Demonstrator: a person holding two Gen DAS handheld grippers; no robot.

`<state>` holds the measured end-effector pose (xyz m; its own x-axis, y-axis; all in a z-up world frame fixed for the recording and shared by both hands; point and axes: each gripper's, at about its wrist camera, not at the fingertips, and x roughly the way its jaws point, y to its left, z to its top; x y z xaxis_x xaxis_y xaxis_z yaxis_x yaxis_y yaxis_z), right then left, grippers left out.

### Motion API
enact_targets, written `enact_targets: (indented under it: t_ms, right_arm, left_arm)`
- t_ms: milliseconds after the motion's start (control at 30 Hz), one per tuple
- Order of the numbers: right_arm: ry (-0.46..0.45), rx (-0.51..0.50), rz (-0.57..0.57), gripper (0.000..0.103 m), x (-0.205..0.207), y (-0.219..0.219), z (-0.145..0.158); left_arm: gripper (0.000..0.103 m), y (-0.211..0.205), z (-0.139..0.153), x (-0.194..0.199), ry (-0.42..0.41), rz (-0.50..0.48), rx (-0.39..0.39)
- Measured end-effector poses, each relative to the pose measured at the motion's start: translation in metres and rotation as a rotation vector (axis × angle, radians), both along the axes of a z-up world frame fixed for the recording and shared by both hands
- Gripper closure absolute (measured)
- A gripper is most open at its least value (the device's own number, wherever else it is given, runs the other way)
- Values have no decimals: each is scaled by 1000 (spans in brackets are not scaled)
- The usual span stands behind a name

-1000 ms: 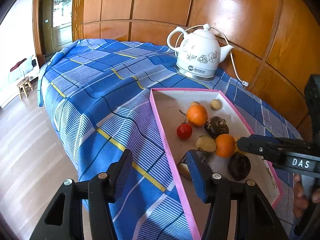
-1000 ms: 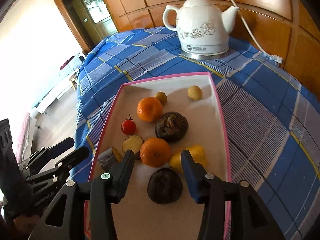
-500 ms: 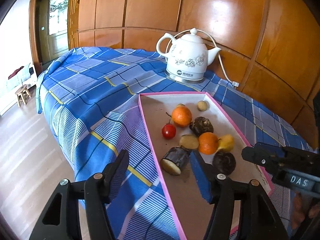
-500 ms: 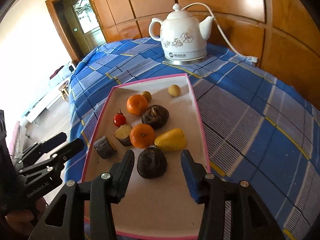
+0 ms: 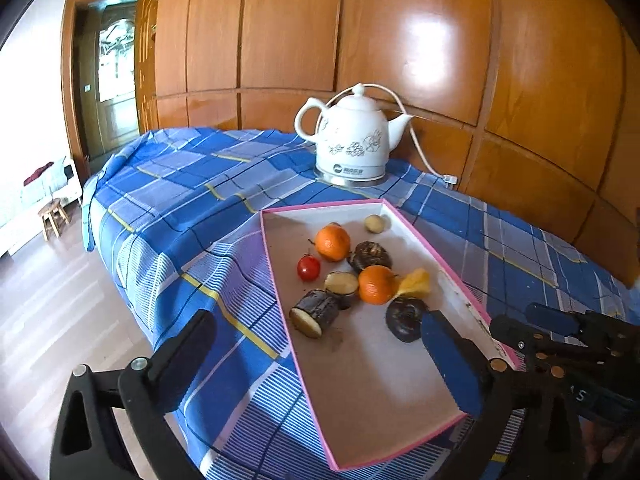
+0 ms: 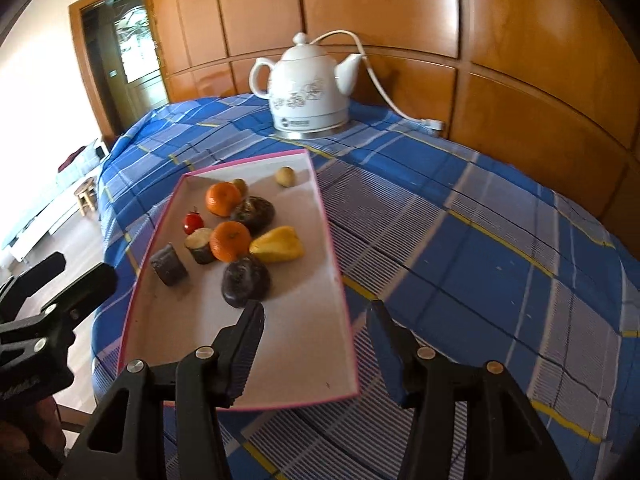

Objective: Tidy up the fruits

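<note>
A pink-rimmed tray (image 5: 276, 276) (image 6: 338, 264) lies on the blue plaid tablecloth. It holds two oranges (image 5: 332, 243) (image 6: 230, 241), a cherry tomato (image 5: 308, 267) (image 6: 193, 222), a yellow fruit (image 6: 276, 245), dark round fruits (image 6: 245, 281) (image 5: 404, 318), cut dark pieces (image 5: 314, 313) and small brownish fruits (image 6: 285, 176). My left gripper (image 5: 320, 352) is open and empty, above the tray's near left rim. My right gripper (image 6: 316, 332) is open and empty, straddling the tray's near right rim. Each gripper shows in the other's view.
A white electric kettle (image 5: 354, 140) (image 6: 306, 92) with a cord stands behind the tray, against the wooden panel wall. The table's left edge (image 5: 132, 280) drops to a wooden floor, where a small stool (image 5: 54, 216) stands. Open tablecloth lies right of the tray (image 6: 480, 240).
Both grippers have pulled back and up from the tray, so the fruits look smaller and farther. Both stay open and empty. The fruits have not moved.
</note>
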<state>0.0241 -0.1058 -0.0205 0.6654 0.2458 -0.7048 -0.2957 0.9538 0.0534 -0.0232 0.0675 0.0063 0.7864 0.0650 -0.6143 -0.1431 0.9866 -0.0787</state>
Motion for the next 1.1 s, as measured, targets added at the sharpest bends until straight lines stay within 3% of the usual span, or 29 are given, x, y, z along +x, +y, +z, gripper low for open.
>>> enact_targets:
  t_ms: [1100]
  right_arm:
    - [-34,-5,-18,49,-12,1,6]
  left_arm:
    - [0,-16,4,-6,-18,34,75]
